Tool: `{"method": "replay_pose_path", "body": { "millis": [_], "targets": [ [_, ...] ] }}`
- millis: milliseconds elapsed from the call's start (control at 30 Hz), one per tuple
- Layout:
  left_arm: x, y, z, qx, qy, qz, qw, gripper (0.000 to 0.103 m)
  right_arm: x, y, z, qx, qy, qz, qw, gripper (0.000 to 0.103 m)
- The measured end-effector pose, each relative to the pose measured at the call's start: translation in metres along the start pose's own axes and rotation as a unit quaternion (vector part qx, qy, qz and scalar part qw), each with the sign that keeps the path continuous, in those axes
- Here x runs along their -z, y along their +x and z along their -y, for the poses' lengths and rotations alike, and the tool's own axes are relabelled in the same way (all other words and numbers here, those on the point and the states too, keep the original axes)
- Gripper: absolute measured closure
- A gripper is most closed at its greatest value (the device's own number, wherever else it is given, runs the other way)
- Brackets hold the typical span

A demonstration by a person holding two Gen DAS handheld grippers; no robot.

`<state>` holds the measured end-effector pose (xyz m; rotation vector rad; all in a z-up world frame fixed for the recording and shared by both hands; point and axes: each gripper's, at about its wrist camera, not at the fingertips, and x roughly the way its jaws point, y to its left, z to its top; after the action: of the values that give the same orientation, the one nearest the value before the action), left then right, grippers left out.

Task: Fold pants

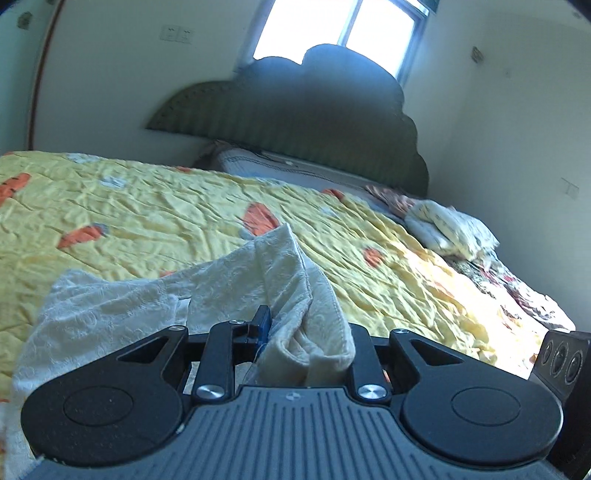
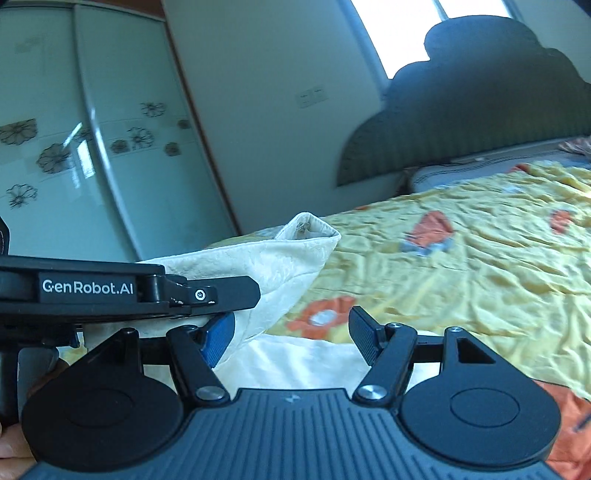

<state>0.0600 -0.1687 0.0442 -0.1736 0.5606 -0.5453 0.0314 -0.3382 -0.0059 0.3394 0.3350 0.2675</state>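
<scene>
The cream pants (image 1: 236, 291), a textured, embossed fabric, are bunched and lifted off the bed near its near edge. The left gripper (image 1: 295, 332) has them: its fingers are drawn close and pinch a thick fold of the cloth, which swallows the right-hand finger almost wholly, so only a blue pad (image 1: 263, 321) peeks out beside the fabric. A hemmed end of the pants stands up in a peak above that grip, and the rest spills toward the bed's near left corner.

The right gripper (image 2: 291, 334) sits just beside, its fingers spread apart; the blue-padded finger (image 2: 221, 334) touches or nearly touches the hanging cloth, though I cannot tell which, while the black ribbed one (image 2: 361, 334) is clear of it. Nothing is pinched between them. The left gripper's black body, lettered GenRobot.AI (image 2: 88, 287), crosses in front of the pants in the right wrist view and hides where the cloth is held.

Under it all lies a crumpled yellow quilt (image 1: 155, 206) printed with orange carrots. A dark green scalloped headboard (image 1: 295, 110) rises at the far end, a bright window (image 1: 340, 29) behind it. Folded pale bedding (image 1: 450, 229) sits at the bed's far right edge. A wardrobe (image 2: 74, 147) with flower-patterned glossy doors stands past the bed's left side. A bit of a hand (image 2: 11, 458) shows at the lower left corner, mostly cut off.
</scene>
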Motion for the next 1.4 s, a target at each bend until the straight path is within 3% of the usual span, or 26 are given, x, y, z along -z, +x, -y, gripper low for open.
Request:
{"method": "replay_pose_path", "body": {
  "millis": [333,433,600,633,767,867,933,1033,1133,1267,1400],
  "targets": [
    [0.029,0.05,0.025,0.017,0.007,-0.078,0.9968,0.083,0.028,-0.01,0.037,0.088,-0.001,-0.055,0.995,0.035],
    [0.037,0.062,0.023,0.032,0.009,-0.103,0.9942,0.073,0.037,-0.015,0.041,0.107,-0.014,-0.074,0.991,0.034],
    [0.035,0.058,0.022,0.059,-0.008,-0.111,0.992,0.059,0.045,-0.035,0.056,0.144,-0.006,-0.082,0.986,0.033],
    [0.032,0.056,0.024,0.064,-0.01,-0.111,0.9916,0.053,0.045,-0.04,0.058,0.157,-0.005,-0.08,0.984,0.033],
    [0.014,0.034,0.017,0.115,-0.042,-0.096,0.9878,0.046,0.04,-0.063,0.06,0.186,0.014,-0.041,0.982,0.033],
    [0.001,0.011,-0.002,0.11,-0.052,-0.067,0.9903,0.037,0.03,-0.079,0.055,0.155,0.041,0.002,0.987,0.033],
    [-0.003,-0.007,-0.019,0.082,-0.04,-0.051,0.9946,0.034,0.025,-0.086,0.05,0.108,0.065,0.015,0.992,0.033],
    [-0.001,-0.037,-0.052,0.024,-0.028,-0.031,0.9988,0.033,0.025,-0.089,0.046,-0.003,0.12,0.004,0.993,0.033],
    [0.01,-0.067,-0.091,-0.018,-0.034,-0.024,0.999,0.033,0.032,-0.083,0.039,-0.068,0.157,-0.029,0.985,0.033],
    [0.029,-0.107,-0.126,-0.058,-0.019,-0.023,0.9979,0.033,0.043,-0.077,0.03,-0.098,0.177,-0.069,0.977,0.033],
    [0.048,-0.127,-0.139,-0.073,0.029,-0.033,0.9964,0.031,0.054,-0.069,0.022,-0.052,0.158,-0.099,0.981,0.033]
  ]
}}
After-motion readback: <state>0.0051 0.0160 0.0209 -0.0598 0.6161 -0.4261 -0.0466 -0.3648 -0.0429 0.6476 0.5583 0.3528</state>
